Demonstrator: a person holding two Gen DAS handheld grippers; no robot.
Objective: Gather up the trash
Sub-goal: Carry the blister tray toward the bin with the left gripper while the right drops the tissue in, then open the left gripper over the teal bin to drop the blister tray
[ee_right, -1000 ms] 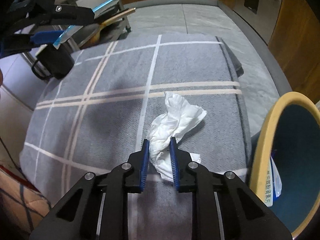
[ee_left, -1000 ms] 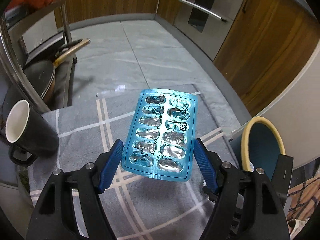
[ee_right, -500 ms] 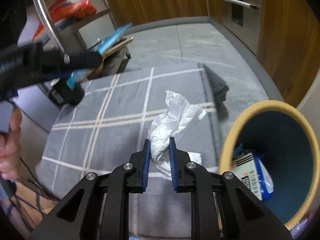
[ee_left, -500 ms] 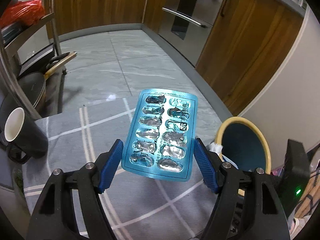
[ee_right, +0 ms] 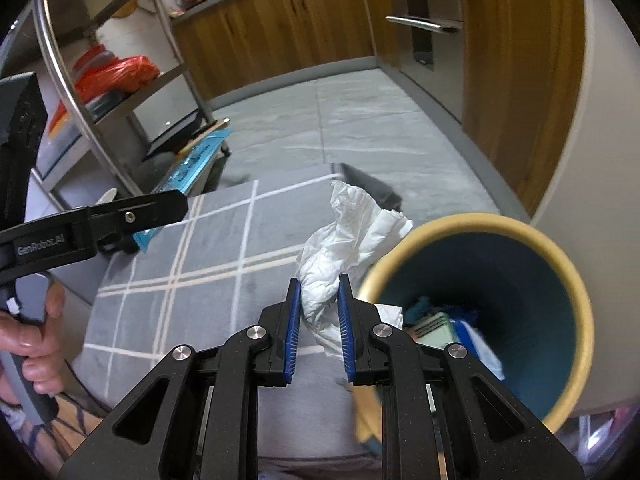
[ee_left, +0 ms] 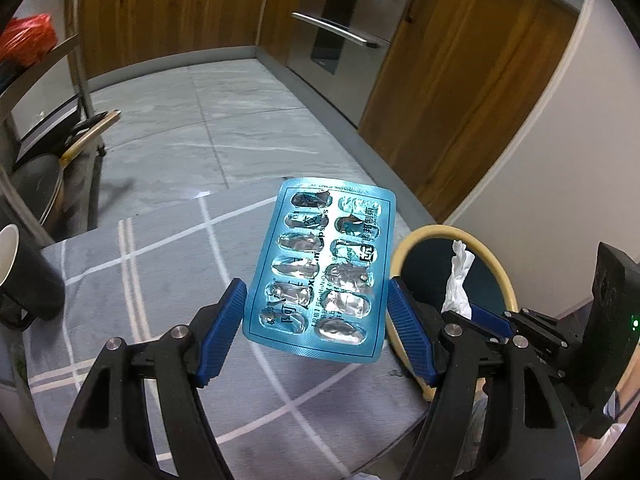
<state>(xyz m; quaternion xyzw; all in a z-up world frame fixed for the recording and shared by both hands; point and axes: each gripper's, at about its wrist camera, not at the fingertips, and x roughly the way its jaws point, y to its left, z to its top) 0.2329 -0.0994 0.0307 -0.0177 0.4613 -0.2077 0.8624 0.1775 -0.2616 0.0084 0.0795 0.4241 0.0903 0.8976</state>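
Right wrist view: tissue [ee_right: 340,256], which lay on the desk [ee_right: 208,256] a second ago, is now lifted and carried to the rim of the bin [ee_right: 576,292]. Right tongs [ee_right: 318,314] are closed on its lower half; the loose upper part stands above the blue pads, just beside the yellow rim, not yet over the opening. Bin already holds some packets. Judgement: the tissue is near drop-off; a short move right, then release.

Left wrist view: left tongs [ee_left: 316,320] clamp a blue blister pack [ee_left: 320,264] by its long edges, foil side up, held flat and tilted slightly upward over the desk. Over the last second the bin [ee_left: 404,252] has come into view at right, so this hand has swung toward it too. Pack looks next in line.

Pose: both tongs point forward and slightly down, right one lower and nearer the bin. A bare hand [ee_right: 32,344] grips the left handle. Mug [ee_left: 28,276] stands at the desk's left edge.
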